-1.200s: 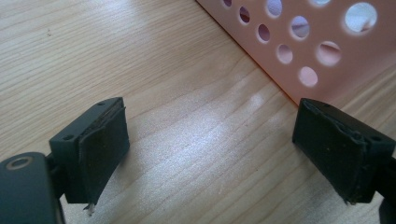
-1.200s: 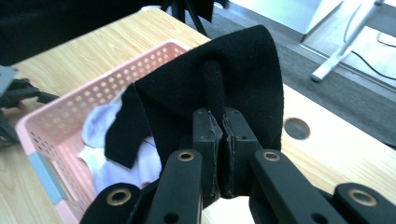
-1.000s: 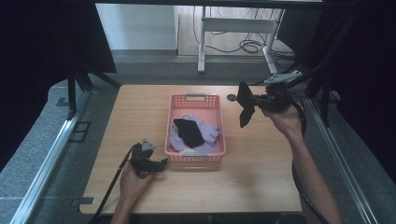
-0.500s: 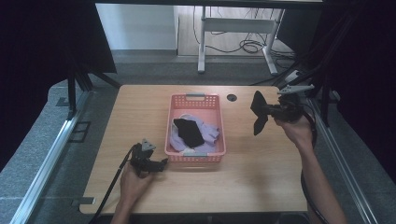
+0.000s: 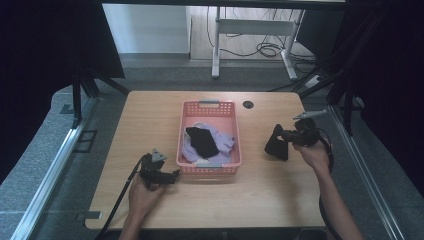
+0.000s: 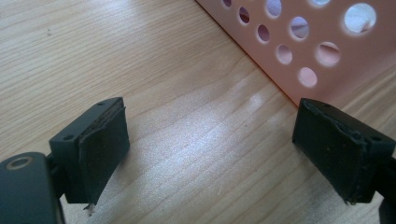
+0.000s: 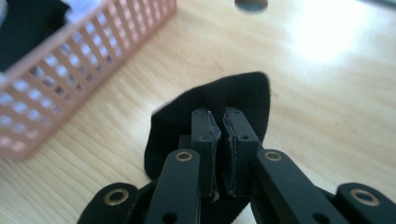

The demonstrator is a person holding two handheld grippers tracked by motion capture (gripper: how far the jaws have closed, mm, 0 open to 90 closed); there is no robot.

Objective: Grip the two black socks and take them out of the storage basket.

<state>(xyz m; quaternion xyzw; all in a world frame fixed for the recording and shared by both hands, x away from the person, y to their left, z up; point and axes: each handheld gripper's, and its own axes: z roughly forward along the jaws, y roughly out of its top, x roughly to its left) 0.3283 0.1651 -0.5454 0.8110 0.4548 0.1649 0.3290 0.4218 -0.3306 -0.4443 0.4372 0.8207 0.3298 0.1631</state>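
Note:
A pink basket (image 5: 208, 108) stands mid-table with a lilac cloth (image 5: 225, 140) and a black cloth (image 5: 202, 140) inside. My right gripper (image 5: 281, 138) is to the right of the basket, low over the wood, shut on a black cloth (image 5: 276, 147) that hangs from it. In the right gripper view the jaws pinch that black cloth (image 7: 247, 95) at my right gripper (image 7: 221, 126), with the basket (image 7: 70, 70) at the upper left. My left gripper (image 5: 170, 176) rests on the table by the basket's near left corner; in the left gripper view my left gripper (image 6: 224, 140) stands open over bare wood, beside the basket's wall (image 6: 336, 56).
A round cable hole (image 5: 248, 104) lies in the table behind the basket's right side. Cables trail from both grippers off the table's near edge. A white frame (image 5: 250, 30) stands on the floor beyond the table, and metal rails run along both sides.
My right gripper has come down and toward the near side with the black cloth, from high beside the basket to just above the table. The left gripper has stayed put.

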